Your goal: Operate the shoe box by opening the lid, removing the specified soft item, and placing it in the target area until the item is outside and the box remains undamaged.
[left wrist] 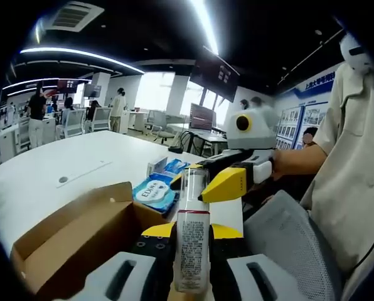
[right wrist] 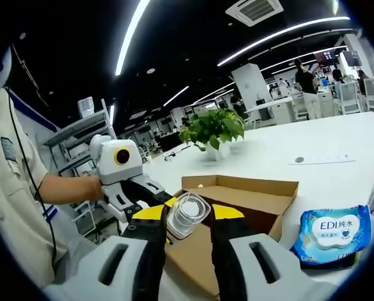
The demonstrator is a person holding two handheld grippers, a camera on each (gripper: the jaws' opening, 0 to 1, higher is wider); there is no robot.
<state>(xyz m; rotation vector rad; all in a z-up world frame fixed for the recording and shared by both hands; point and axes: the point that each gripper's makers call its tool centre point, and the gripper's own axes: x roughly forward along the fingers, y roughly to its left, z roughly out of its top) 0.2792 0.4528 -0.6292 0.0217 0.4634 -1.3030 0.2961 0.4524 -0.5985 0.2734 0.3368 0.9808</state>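
A slim clear-capped bottle [left wrist: 191,248] with a printed white label stands clenched between the left gripper [left wrist: 192,251] jaws, its cap between the right gripper [right wrist: 188,235] jaws too, above the open cardboard shoe box [right wrist: 246,204] on the white counter [left wrist: 61,163].

One open cardboard box [left wrist: 80,235] on the worktop [left wrist: 55,169], just the one. One clear bottle [left wrist: 192,251] with a printed label, and that's the only bottle. Two sets of tongs [left wrist: 190,276] in play: the left pair, and the right pair [right wrist: 186,251]. One blue pack of wet wipes [right wrist: 334,233] marked EDI, flat on the worktop. Beside it, one smaller blue-and-white packet [left wrist: 165,166], hard to read. One potted green plant [right wrist: 213,128] further back. One small round mark [left wrist: 63,179] on the white surface. Office chairs [left wrist: 86,119] in the background, at least two.
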